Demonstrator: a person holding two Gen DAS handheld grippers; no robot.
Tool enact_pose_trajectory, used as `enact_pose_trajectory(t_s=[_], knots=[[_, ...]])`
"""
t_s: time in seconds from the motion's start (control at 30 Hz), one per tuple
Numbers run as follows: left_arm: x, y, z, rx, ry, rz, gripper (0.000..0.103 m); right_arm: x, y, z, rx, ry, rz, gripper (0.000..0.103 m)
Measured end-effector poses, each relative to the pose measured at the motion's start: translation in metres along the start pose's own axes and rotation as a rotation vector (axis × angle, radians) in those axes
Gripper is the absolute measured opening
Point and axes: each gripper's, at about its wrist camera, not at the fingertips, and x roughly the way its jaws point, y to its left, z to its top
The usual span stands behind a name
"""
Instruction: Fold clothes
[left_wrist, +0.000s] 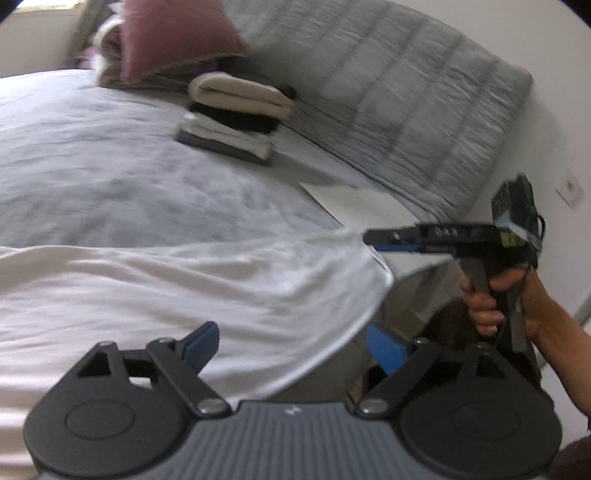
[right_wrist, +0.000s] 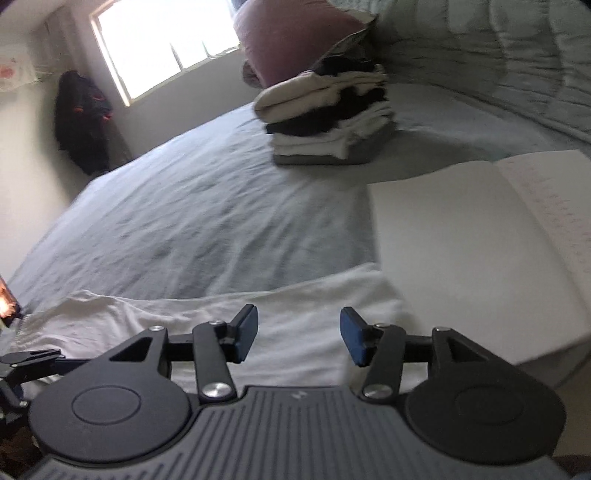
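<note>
The left tool (left_wrist: 291, 347) is wide open – nothing in it. The right tool (right_wrist: 299, 332) is open too, over the white cloth (right_wrist: 207, 310) on the bed (right_wrist: 192, 206).

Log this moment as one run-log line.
left gripper: open, empty | right gripper: open, empty | white garment: on bed | folded stack: behind

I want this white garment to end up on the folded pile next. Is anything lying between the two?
Nothing visible: between the white garment and the folded pile lies only bare grey sheet. The open notebook sits off to the right, beside that path.
</note>
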Motion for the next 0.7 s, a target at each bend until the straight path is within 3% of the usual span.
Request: enact_pose_trajectory(t_s=[0.13,0.33,0.5,0.57,0.7], knots=[[-0.03,0.02,0.002,-0.016,-0.101,0.089,0.091,0.019,0.02,0.007,0.004,0.034,0.089,0.054],[-0.05,0.051,0.013,-0.043,-0.159,0.357,0.091,0.06,0.07,0.027,-0.038,0.102,0.213,0.054],[-0.06,0.078,0.027,-0.147,-0.224,0.44,0.09,0.095,0.133,0.045,-0.176,0.153,0.314,0.054],[-0.064,0.087,0.031,-0.174,-0.261,0.473,0.087,0.108,0.159,0.05,-0.238,0.173,0.361,0.054],[-0.068,0.106,0.034,-0.214,-0.287,0.523,0.067,0.134,0.197,0.053,-0.338,0.204,0.449,0.054]])
